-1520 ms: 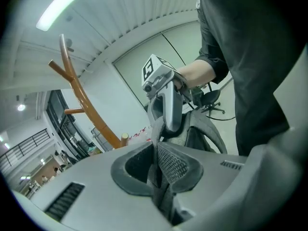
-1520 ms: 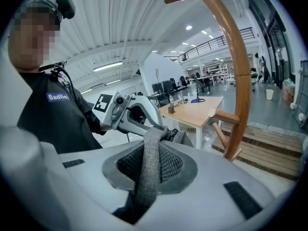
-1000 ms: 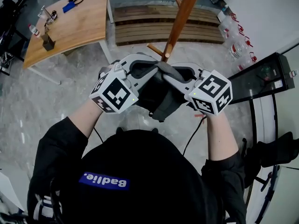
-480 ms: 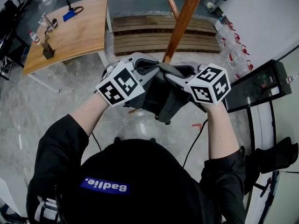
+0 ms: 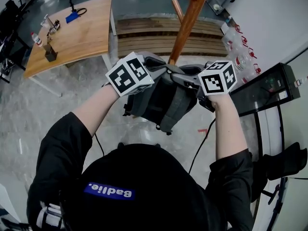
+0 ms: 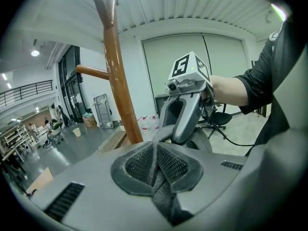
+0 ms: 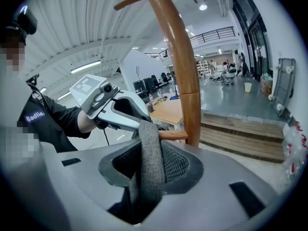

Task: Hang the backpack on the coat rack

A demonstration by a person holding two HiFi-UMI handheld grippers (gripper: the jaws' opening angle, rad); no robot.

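- Only the head view shows the whole backpack [image 5: 161, 105]: a dark grey, soft-sided bag hanging between the two grippers, just in front of the coat rack [image 5: 188, 25] and clear of the floor.
- The left gripper view shows the left gripper [image 6: 155, 165] with its jaws pinched on a crumpled fold of the strap [image 6: 161, 196].
- The right gripper view shows the right gripper [image 7: 144, 165] on a flat band of the same strap. Its jaws have just been opening, but the strap is between them and the pads are touching it.
- This view alone shows a short peg [image 7: 174, 135] just beyond the strap.
- The strap is coarse, grey woven cloth, and the pads are dark mesh set in smooth grey shells.
- The rack is round, glossy brown wood with angled pegs.
- The pale wooden counter [image 5: 72, 28] stands well apart.
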